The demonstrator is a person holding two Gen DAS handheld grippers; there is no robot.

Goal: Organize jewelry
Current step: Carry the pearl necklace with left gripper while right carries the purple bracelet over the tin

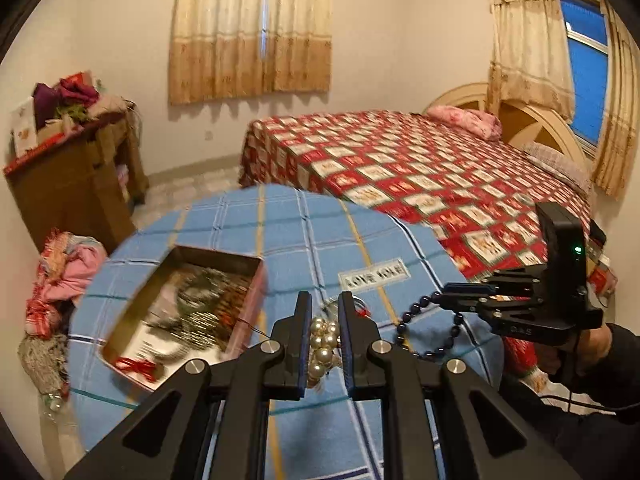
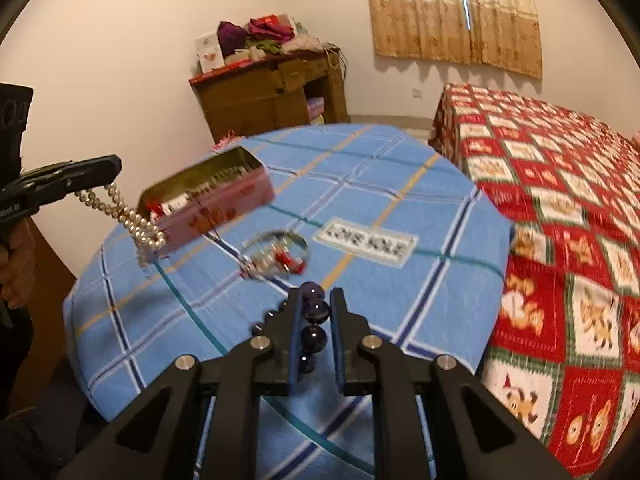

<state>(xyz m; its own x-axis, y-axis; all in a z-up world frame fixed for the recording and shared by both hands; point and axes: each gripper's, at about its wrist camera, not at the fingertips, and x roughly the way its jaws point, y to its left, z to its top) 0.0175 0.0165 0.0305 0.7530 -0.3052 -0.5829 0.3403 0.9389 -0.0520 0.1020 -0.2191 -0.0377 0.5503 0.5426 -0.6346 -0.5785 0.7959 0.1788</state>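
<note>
My left gripper (image 1: 325, 304) is shut on a white pearl string (image 1: 323, 346), which hangs from it beside the tin in the right wrist view (image 2: 132, 216). My right gripper (image 2: 316, 300) is shut on a dark bead bracelet (image 2: 314, 322); in the left wrist view the bracelet (image 1: 430, 332) dangles from it above the table. An open pink tin box (image 1: 188, 312) holding several jewelry pieces sits on the left of the round table (image 1: 304, 236) with a blue checked cloth. A silver bangle with red bits (image 2: 278, 256) lies on the cloth near the middle.
A bed with a red patterned cover (image 1: 420, 172) stands close on the table's right. A wooden cabinet piled with clothes (image 1: 76, 168) is at the back left. A heap of cloth (image 1: 60, 280) lies on the floor by the table's left edge.
</note>
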